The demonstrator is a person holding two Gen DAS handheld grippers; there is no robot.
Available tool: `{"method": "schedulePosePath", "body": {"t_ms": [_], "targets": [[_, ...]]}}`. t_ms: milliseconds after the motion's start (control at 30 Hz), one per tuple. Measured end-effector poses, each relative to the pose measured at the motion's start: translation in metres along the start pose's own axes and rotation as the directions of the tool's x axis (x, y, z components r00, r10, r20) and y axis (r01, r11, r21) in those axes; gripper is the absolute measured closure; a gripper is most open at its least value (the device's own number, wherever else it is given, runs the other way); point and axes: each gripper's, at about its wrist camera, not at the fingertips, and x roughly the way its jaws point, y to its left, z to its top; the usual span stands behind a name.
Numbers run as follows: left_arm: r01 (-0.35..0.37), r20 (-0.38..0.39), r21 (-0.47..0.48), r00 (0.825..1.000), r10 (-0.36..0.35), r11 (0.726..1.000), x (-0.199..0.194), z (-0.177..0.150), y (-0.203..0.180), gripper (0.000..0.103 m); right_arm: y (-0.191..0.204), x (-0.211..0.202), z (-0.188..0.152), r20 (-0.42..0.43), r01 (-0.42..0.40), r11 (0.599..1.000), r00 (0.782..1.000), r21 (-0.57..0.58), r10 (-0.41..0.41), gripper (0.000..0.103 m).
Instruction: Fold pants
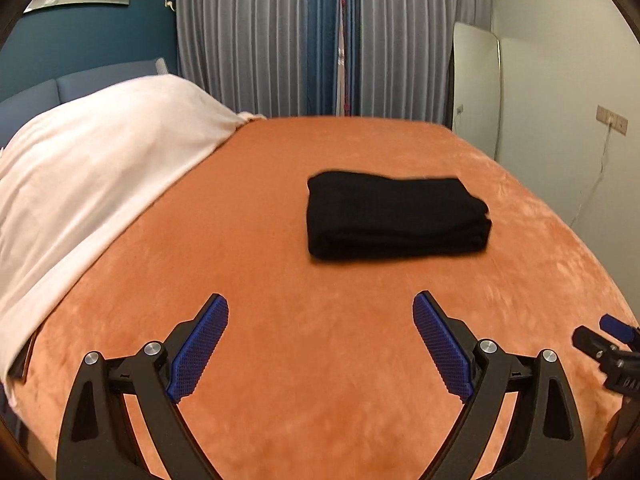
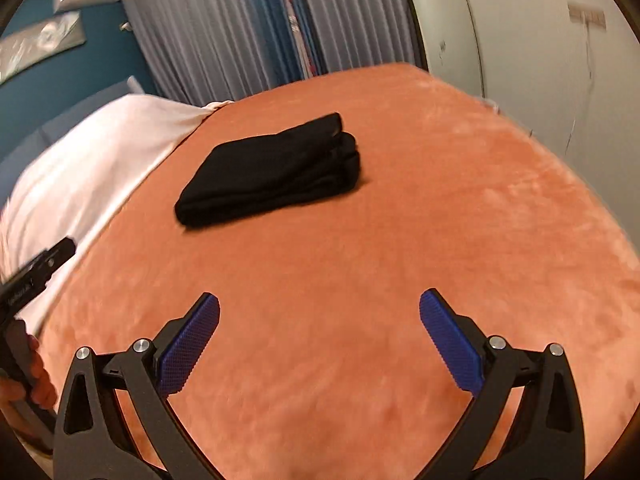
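The black pants (image 1: 396, 218) lie folded into a compact stack on the orange bedspread (image 1: 280, 280), toward the far half of the bed, apart from both claws. The left gripper (image 1: 320, 344) hangs over the near part of the bedspread with its blue pads spread wide, holding nothing; the right gripper (image 2: 320, 344) is likewise spread and empty. A white blanket (image 1: 100, 160) covers the bed's left side, its edge well apart from the stack. Bare orange cloth lies between the claws and the pants. Grey curtains (image 1: 260, 40) hang beyond the far edge.
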Motion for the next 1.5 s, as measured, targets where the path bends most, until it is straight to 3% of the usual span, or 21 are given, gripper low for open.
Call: {"method": "schedulePosePath", "body": {"t_ms": [167,333,600,1167,1333,1500], "targets": [[-0.052,-0.089,0.062,0.994,0.057,0.997,-0.012,-0.029,-0.016,0.011,0.035,-0.028,-0.023,0.057,0.052,0.993,0.997,-0.109,-0.046,0.005],[-0.048,-0.128,0.023,0.991,0.051,0.999,-0.017,-0.044,-0.014,0.011,0.047,-0.037,-0.029,0.047,0.050,0.995,0.998,-0.081,-0.046,0.005],[-0.085,-0.072,0.028,0.994,0.087,0.996,-0.039,-0.043,-0.007,0.011,0.052,-0.056,-0.013,0.102,0.071,0.997,0.993,-0.031,-0.068,0.005],[-0.048,-0.021,0.055,0.999,0.050,0.997,-0.061,-0.030,-0.022,0.011,0.063,-0.066,-0.007,0.128,0.077,0.997,0.989,-0.026,-0.073,0.005],[-0.003,-0.009,0.058,1.000,0.004,0.998,-0.066,-0.024,-0.026,0.011,0.063,-0.069,-0.007,0.132,0.080,0.996,0.988,-0.028,-0.076,0.005],[-0.018,-0.004,0.086,1.000,0.019,0.996,-0.069,-0.021,-0.036,0.011,0.063,-0.070,-0.008,0.135,0.077,0.997,0.988,-0.023,-0.073,0.005]]}}
